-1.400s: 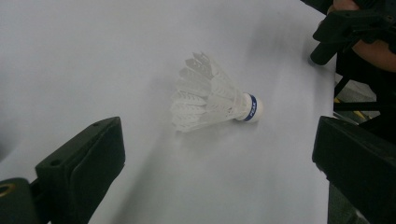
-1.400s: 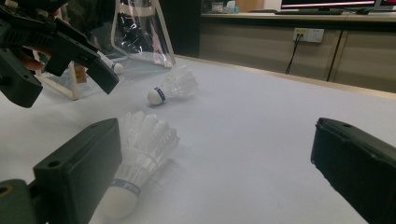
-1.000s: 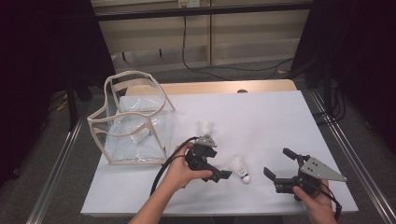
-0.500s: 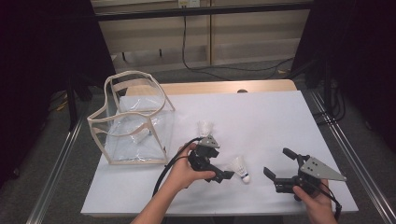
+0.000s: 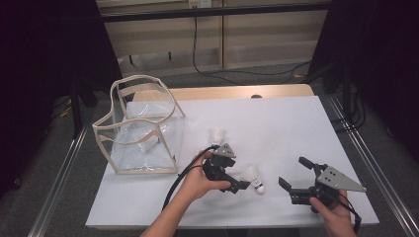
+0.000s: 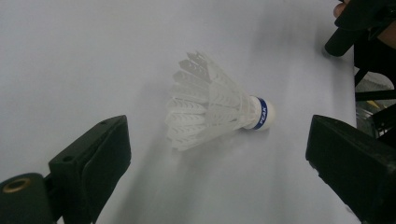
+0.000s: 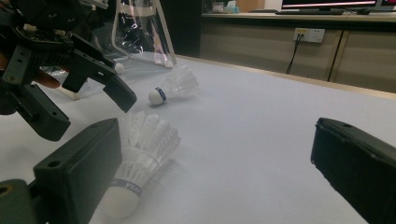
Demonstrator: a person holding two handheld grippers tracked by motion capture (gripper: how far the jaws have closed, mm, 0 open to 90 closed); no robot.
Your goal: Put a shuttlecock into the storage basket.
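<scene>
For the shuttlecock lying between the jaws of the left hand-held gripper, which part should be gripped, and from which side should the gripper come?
Probably grip the shuttlecock where the feathers narrow, just behind the blue band by the cork. It lies on its side on the white table, so the left hand-held gripper, already open around it, should come down from above and close across this firmer neck rather than the fragile open skirt.

White shuttlecock (image 6: 215,111) with blue band, white table (image 5: 296,128), clear beige-trimmed bag (image 5: 141,128), black hand-held gripper (image 5: 292,177)

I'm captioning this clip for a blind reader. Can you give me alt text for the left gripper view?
A white feather shuttlecock with a blue band lies on its side on the white table, between the open black jaws of the left hand-held gripper. The other hand-held gripper shows at top right.
</scene>
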